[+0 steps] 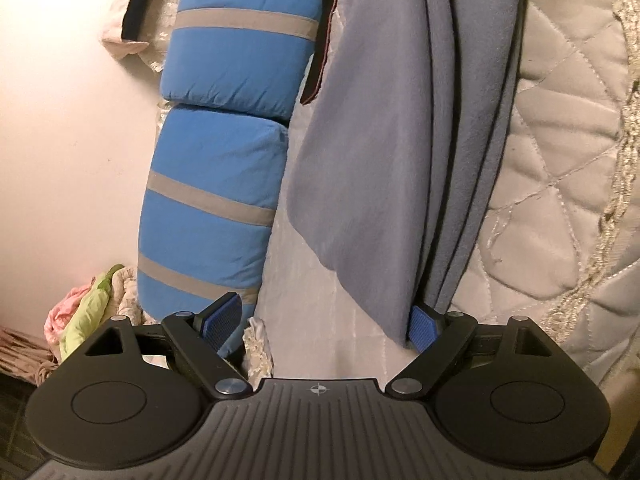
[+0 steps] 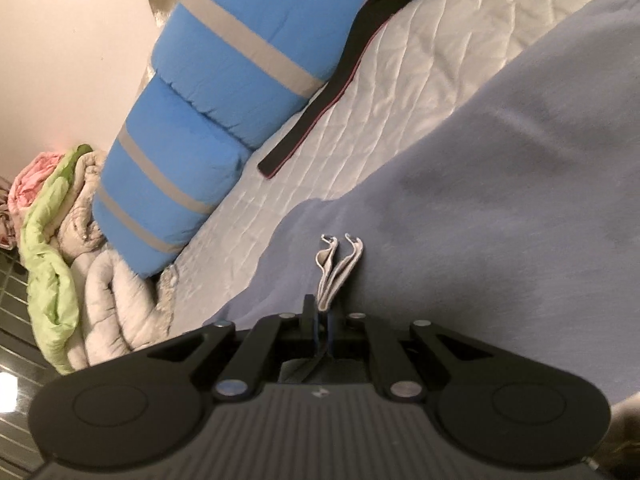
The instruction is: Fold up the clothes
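left gripper [image 1: 322, 326]: jaws wide, grey garment [image 1: 360, 152] hangs against its right pad [image 1: 424, 326] | right gripper [image 2: 322, 316]: clamped on garment's edge by the label [image 2: 338, 268], only this view shows it | garment drapes over quilted bed [image 2: 400, 92] beside blue pillows [image 1: 224, 152]

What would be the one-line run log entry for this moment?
left gripper: open, beside grey-blue garment | right gripper: shut on garment's edge, label showing | garment over quilted bed
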Available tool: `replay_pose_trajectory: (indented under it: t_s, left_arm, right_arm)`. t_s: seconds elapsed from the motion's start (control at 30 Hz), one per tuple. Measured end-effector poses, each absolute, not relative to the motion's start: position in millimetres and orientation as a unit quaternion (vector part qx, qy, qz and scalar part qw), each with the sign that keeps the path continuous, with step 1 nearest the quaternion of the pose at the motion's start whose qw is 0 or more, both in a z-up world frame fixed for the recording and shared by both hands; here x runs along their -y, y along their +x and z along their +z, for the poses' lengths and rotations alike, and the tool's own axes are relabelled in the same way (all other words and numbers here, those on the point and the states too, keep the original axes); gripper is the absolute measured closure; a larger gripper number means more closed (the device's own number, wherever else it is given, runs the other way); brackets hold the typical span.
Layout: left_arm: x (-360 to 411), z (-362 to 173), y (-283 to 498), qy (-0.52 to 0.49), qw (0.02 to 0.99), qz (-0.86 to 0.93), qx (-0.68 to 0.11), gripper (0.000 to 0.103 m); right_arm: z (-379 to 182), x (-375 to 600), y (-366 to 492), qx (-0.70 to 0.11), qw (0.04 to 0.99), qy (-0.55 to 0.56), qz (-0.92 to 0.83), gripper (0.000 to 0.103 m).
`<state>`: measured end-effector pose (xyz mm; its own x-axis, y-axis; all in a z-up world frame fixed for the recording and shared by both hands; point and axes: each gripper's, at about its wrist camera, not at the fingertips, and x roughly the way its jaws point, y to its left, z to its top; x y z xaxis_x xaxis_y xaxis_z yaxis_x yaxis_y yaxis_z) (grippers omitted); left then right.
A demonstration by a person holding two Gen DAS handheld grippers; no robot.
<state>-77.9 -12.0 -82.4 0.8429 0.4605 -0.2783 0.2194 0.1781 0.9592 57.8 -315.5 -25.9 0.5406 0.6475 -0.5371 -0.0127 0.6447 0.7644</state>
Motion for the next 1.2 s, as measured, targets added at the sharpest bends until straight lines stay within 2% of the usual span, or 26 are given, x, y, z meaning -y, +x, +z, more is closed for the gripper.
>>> replay_pose_trajectory:
  t_s: [0.37, 0.57, 0.87, 0.93, 0.97, 1.0, 1.1, 1.2]
  left_arm:
    - [18.7, -88.8, -80.2, 0.648, 0.709, 0.069, -0.27, 0.018]
    - [15.0, -71.2, -67.0, 0.592, 0.741, 0.079, -0.308, 0.017]
    - [37.0, -101.4, -95.1, 0.721, 0.666, 0.066, -0.181, 0.018]
    - [37.5, -99.8, -96.2, 0.728, 0.661, 0.064, -0.171, 0.032]
    - [37.2, -98.6, -95.6, 0.728, 0.66, 0.065, -0.174, 0.054]
    - [36.4, -98.2, -93.9, 0.727, 0.659, 0.067, -0.18, 0.069]
    - [29.0, -98.3, -87.6, 0.723, 0.655, 0.07, -0.207, 0.088]
    - [23.8, -96.6, -88.4, 0.714, 0.656, 0.069, -0.234, 0.094]
  right_arm:
    - [-23.6, 307.9, 44.4, -0.447, 0.833, 0.287, 0.155, 0.098]
    - [-28.5, 304.4, 45.6, -0.456, 0.825, 0.293, 0.158, 0.098]
    - [-28.4, 299.5, 47.1, -0.458, 0.821, 0.297, 0.167, 0.098]
    - [-30.8, 298.6, 47.4, -0.464, 0.814, 0.304, 0.173, 0.098]
    - [-32.6, 297.6, 47.5, -0.468, 0.81, 0.308, 0.175, 0.098]
    - [-34.3, 296.5, 47.6, -0.472, 0.806, 0.311, 0.177, 0.098]
    - [-37.3, 292.2, 46.5, -0.481, 0.795, 0.318, 0.187, 0.098]
    - [-40.5, 288.5, 45.8, -0.49, 0.783, 0.329, 0.197, 0.098]
